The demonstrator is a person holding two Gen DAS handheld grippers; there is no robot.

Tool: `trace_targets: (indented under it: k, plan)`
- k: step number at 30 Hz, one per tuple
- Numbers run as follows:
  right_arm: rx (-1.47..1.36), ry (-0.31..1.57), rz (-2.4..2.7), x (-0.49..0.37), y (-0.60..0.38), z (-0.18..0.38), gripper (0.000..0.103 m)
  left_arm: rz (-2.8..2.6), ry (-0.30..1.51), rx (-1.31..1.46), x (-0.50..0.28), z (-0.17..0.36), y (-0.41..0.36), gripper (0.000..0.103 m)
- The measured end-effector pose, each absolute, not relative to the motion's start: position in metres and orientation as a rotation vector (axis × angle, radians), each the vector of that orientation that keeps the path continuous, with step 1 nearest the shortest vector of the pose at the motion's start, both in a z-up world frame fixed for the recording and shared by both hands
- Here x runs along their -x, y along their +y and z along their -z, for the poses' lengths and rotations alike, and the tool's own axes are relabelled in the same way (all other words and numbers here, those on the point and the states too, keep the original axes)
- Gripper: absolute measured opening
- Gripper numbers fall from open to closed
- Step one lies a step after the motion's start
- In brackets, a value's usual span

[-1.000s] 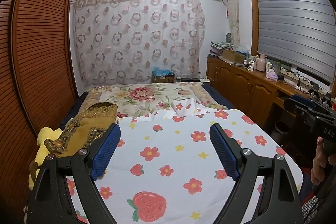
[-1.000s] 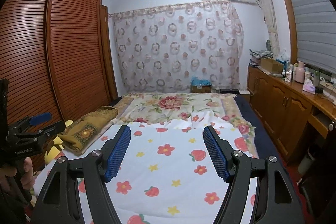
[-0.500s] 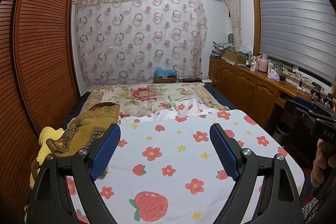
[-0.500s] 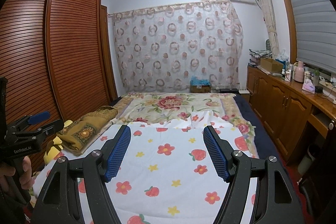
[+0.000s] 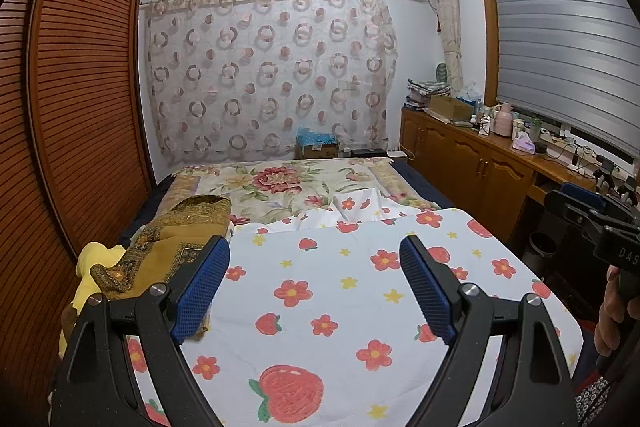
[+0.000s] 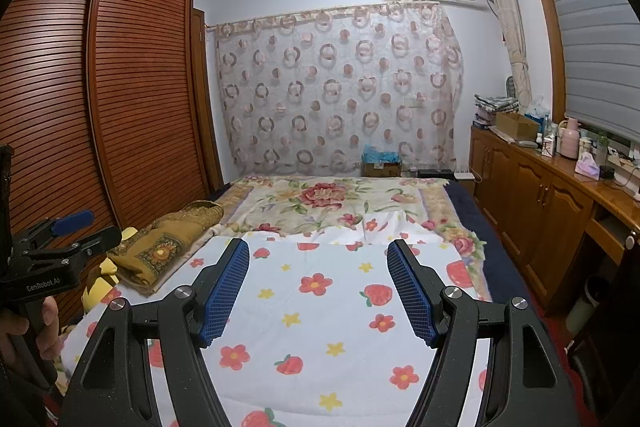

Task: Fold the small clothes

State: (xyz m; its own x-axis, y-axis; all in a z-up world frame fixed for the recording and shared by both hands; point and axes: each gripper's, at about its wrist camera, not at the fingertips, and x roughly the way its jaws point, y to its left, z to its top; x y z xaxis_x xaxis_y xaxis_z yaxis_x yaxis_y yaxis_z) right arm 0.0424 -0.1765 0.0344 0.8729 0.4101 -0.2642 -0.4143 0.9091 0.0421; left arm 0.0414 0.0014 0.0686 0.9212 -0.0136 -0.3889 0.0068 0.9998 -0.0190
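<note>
A white cloth with red flowers and strawberries (image 5: 332, 291) lies spread flat over the near half of the bed; it also shows in the right wrist view (image 6: 340, 307). A small white piece with the same print (image 5: 354, 203) lies crumpled beyond its far edge, seen too in the right wrist view (image 6: 380, 225). My left gripper (image 5: 314, 255) is open and empty, held above the cloth. My right gripper (image 6: 318, 259) is open and empty, also above the cloth. Each gripper shows at the edge of the other's view.
A folded brown-gold patterned blanket (image 5: 168, 251) and a yellow plush (image 5: 94, 259) lie at the bed's left edge. A slatted wooden wardrobe (image 6: 100, 107) stands on the left. A cluttered wooden cabinet (image 5: 480, 167) runs along the right. A floral quilt (image 6: 320, 199) covers the far half.
Both grippers stay open and almost still; the left wrist view has shifted very slightly. The cloth has not moved.
</note>
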Motion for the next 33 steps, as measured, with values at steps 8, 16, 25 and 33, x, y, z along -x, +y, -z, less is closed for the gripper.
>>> trace_targets:
  k: [8,16,25,33]
  plan:
    - [0.017,0.272,-0.432,-0.0437,-0.1797,-0.0355,0.073,0.008,0.4,0.016,-0.0415,-0.0693,0.0041,0.087]
    - [0.018,0.272,-0.431,-0.0446,-0.1808,-0.0349,0.073,0.01,0.399,0.016,-0.0415,-0.0686,0.0042,0.087]
    - [0.017,0.271,-0.435,-0.0469,-0.1834,-0.0356,0.073,0.01,0.399,0.016,-0.0413,-0.0685,0.0045,0.087]
    - [0.016,0.272,-0.435,-0.0477,-0.1843,-0.0349,0.073,0.01,0.398,0.016,-0.0412,-0.0677,0.0041,0.087]
